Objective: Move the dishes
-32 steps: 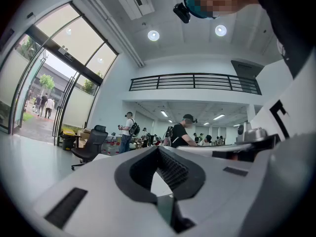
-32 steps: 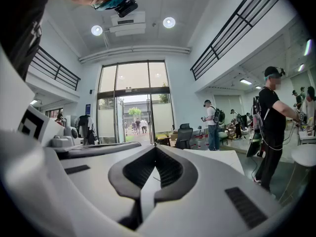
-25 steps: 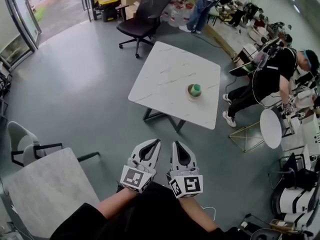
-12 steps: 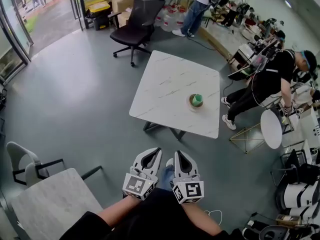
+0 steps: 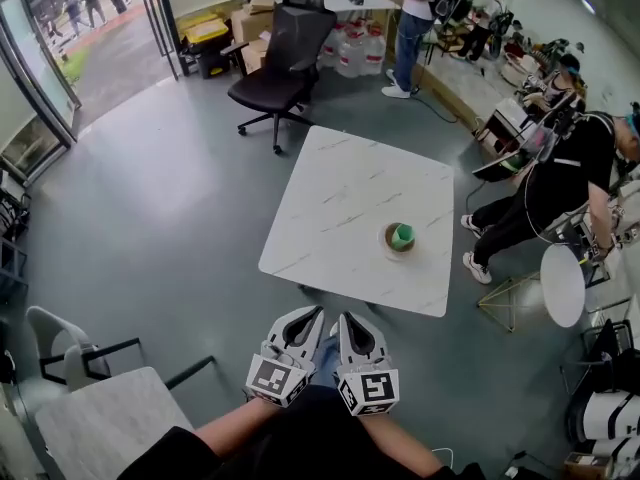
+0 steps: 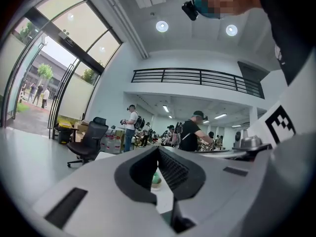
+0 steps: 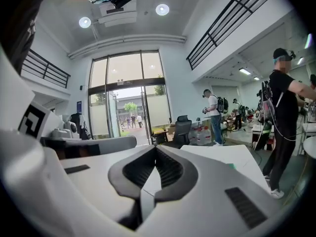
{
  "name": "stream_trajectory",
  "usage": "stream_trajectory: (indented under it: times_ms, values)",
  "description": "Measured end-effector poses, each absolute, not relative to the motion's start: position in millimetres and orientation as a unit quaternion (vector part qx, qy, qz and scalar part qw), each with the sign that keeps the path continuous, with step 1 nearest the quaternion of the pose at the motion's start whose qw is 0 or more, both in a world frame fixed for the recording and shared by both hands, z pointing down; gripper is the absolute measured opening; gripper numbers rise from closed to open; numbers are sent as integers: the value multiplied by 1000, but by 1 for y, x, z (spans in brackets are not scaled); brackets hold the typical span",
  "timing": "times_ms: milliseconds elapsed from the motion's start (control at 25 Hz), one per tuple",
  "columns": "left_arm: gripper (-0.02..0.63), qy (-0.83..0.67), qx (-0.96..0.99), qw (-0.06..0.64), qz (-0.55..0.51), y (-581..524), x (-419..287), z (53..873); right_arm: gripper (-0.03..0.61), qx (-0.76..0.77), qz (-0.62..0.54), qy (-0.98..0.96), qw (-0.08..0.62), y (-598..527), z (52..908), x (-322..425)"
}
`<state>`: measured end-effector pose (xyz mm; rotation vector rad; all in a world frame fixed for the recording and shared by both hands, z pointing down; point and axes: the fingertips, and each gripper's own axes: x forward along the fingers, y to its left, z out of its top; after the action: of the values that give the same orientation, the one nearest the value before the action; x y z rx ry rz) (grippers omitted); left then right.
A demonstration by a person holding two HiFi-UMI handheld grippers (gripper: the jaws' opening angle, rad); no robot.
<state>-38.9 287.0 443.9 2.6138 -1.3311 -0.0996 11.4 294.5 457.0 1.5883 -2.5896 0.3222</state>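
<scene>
white left gripper (image 5: pixel 311 313), white right gripper (image 5: pixel 348 318): jaws closed, empty, short of white marble square table (image 5: pixel 340 193) | small brown bowl with green cup (image 5: pixel 400 237): on table, near right edge | risk: clumsy pinch may shove it off

Bowl (image 5: pixel 399 239) sitting on table (image 5: pixel 330 198) near right edge, toward near-right corner; office chair (image 5: pixel 280 58) standing beyond far-left corner.

**Dish alone on the marble bench**

A small dish (image 5: pixel 399 239) holding something green sits near the right edge of the white bench (image 5: pixel 335 203). The left gripper (image 5: pixel 311 313) and right gripper (image 5: pixel 348 318) hang side by side, short of the bench's near edge.
</scene>
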Motion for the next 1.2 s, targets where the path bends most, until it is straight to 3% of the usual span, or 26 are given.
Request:
stream_trajectory:
  times_ms: [280, 600, 1040, 1200]
  values:
    - [17, -420, 899, 120, -1, 198, 15, 466, 15, 544, 132, -828, 35, 203, 470, 79]
    - [17, -436, 890, 132, 26, 123, 63, 486, 17, 566, 155, -807, 71, 122, 506, 166]
    - [17, -457, 874, 158, 43, 56, 69, 518, 17, 554, 178, -796, 165, 55, 584, 200]
    - [17, -425, 888, 172, 37, 38, 74, 525, 17, 571, 220, -773, 167, 30, 609, 209]
